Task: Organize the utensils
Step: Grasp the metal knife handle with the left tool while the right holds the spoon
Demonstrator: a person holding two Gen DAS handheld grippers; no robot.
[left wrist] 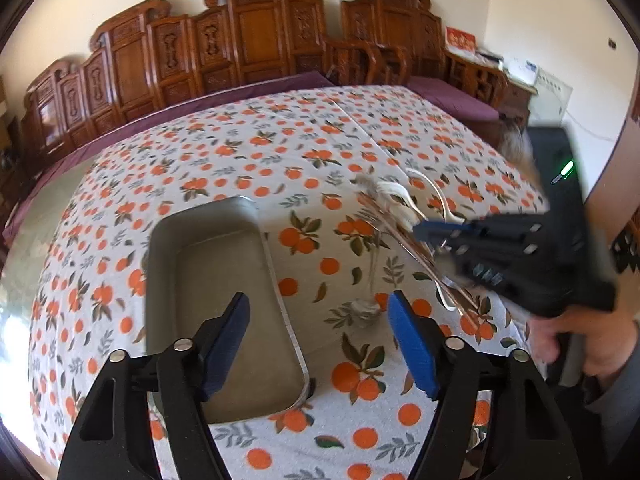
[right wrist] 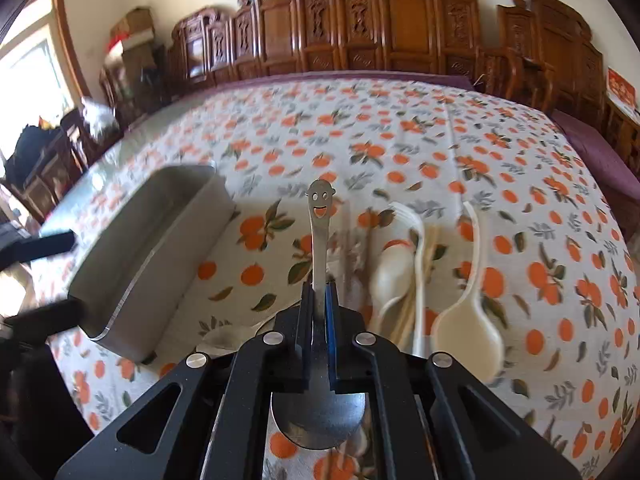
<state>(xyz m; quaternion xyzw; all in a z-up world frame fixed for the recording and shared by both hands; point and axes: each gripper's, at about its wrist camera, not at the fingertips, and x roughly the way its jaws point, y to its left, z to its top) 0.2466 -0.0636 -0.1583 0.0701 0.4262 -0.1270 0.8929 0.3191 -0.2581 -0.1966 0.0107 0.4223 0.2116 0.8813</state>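
Observation:
My right gripper [right wrist: 320, 288] is shut on a metal spoon [right wrist: 319, 232]; its smiley-face handle points away and its bowl sits back between the arms. Beside it to the right lie white plastic spoons [right wrist: 468, 320], a white fork [right wrist: 412, 220] and chopsticks [right wrist: 352, 248], blurred. A grey rectangular tray [left wrist: 224, 280] stands on the orange-print tablecloth [left wrist: 280, 152], with nothing in it that I can see. My left gripper [left wrist: 318, 300] is open, straddling the tray's right wall, nothing between its fingers. A second metal spoon [left wrist: 365, 306] lies just beyond the left gripper's right finger. In the left wrist view, the right gripper [left wrist: 424, 232] hovers over the utensil pile [left wrist: 396, 200].
A carved wooden bench [left wrist: 248, 40] with purple cushions [left wrist: 452, 96] runs behind the table. A person's hand [left wrist: 592, 340] grips the right tool at the table's right edge. The tray [right wrist: 152, 248] sits left of the pile, with bare cloth between them.

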